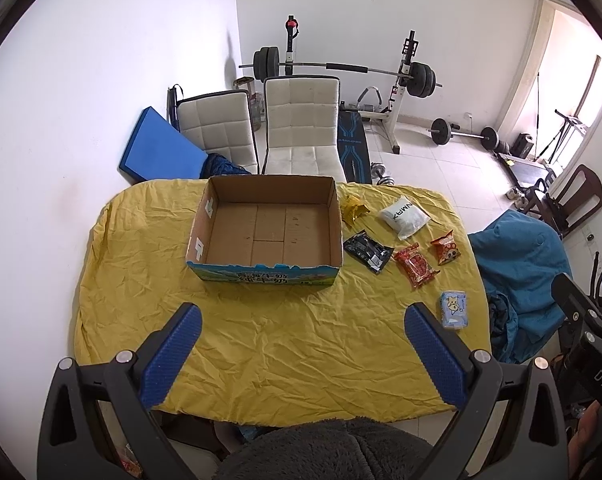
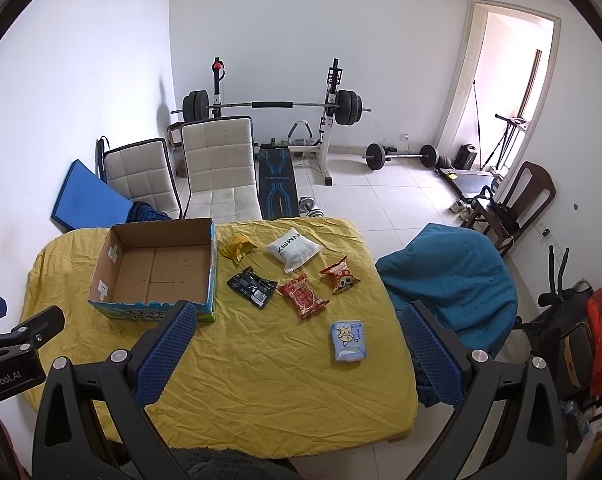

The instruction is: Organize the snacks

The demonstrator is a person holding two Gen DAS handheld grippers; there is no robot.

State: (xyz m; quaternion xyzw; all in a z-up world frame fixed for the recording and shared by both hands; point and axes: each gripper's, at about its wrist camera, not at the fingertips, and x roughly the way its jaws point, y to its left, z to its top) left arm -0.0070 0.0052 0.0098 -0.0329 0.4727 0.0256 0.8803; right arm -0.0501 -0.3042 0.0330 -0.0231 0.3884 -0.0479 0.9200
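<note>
An empty cardboard box (image 1: 267, 226) (image 2: 157, 270) sits on the yellow-covered table (image 1: 261, 352) (image 2: 269, 380). To its right lie several snack packs: a yellow one (image 1: 353, 208) (image 2: 239, 248), a white bag (image 1: 404, 217) (image 2: 293, 253), a black pack (image 1: 367, 251) (image 2: 252, 286), a red pack (image 1: 415, 266) (image 2: 304, 296), an orange-red pack (image 1: 446, 247) (image 2: 340, 275) and a light-blue pack (image 1: 454, 310) (image 2: 349, 340). My left gripper (image 1: 301, 316) is open above the near table, holding nothing. My right gripper (image 2: 297, 316) is open too, near the blue pack.
Two white chairs (image 1: 301, 128) stand behind the table, with a blue mat (image 1: 161, 148) against the wall. A weight bench and barbell rack (image 1: 381, 76) fill the back. A teal-covered seat (image 2: 453, 280) stands right of the table. A dark fleece sleeve (image 1: 321, 452) is at the bottom.
</note>
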